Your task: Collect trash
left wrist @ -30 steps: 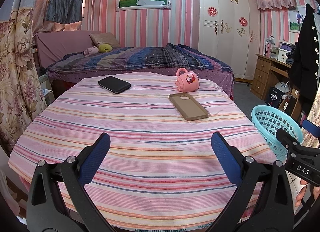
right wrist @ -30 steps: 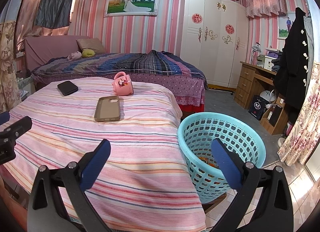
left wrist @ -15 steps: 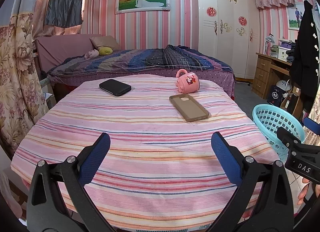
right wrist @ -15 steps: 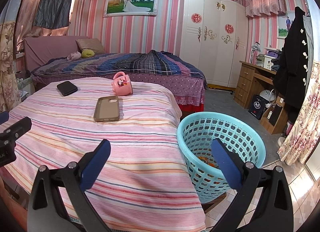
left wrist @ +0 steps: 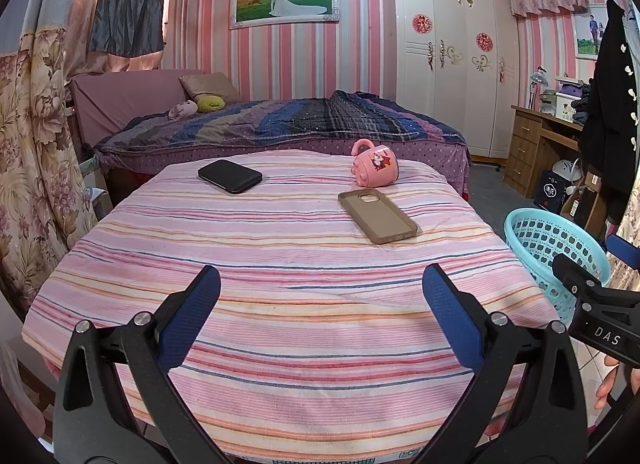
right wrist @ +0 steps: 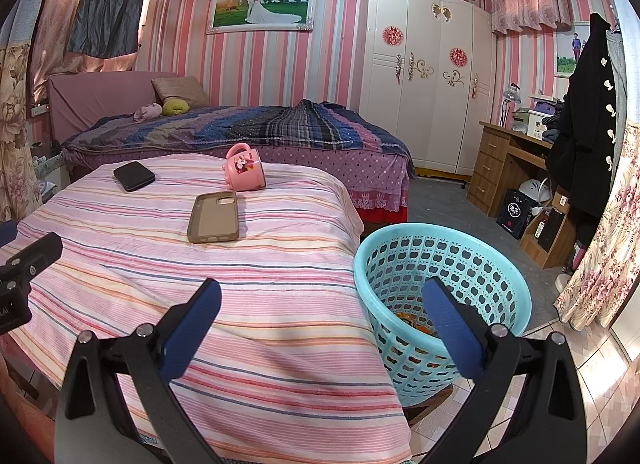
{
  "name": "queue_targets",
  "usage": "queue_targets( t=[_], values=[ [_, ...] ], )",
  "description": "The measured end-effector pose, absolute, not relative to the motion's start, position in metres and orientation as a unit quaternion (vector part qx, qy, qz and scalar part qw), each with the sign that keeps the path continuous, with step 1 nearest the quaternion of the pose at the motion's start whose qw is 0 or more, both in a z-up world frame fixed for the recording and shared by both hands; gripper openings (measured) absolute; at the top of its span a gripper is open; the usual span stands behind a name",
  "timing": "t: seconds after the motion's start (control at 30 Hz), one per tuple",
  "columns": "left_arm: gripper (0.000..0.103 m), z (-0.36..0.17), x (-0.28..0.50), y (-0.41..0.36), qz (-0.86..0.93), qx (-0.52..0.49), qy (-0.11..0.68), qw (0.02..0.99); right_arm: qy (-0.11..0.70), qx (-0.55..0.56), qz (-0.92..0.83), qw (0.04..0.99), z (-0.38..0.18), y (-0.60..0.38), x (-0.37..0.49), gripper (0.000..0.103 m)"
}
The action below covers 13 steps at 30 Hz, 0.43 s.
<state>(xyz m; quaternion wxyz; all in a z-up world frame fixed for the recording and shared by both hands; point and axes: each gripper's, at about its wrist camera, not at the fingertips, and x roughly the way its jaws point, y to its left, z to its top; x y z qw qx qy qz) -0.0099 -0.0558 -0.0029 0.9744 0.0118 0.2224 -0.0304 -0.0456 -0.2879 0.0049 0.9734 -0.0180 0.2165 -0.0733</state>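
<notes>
On right gripper, "DAS" label

Black gripper frames, blue pads (silver screws)

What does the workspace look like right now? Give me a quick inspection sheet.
Surface: table under a striped cloth.
Job's things: teal basket on the floor beside the table, orange scraps inside; no loose trash seen on the table.
Clutter: black wallet, pink mug on its side, tan phone case, all apart.
Grippers: left gripper open, empty; right gripper open, empty, partly over the basket.
Cables: nothing seen.
Surroundings: bed, wardrobe, desk.
</notes>
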Motion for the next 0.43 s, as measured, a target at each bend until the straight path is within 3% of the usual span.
queue_targets(
  t=[0.43],
  values=[
    [0.098,-0.0037,-0.0068,-0.0543,-0.032,-0.001,0.234,0.972,0.217,-0.018,-0.074,0.973,0.0047,-0.2868,-0.045,0.098]
  ],
)
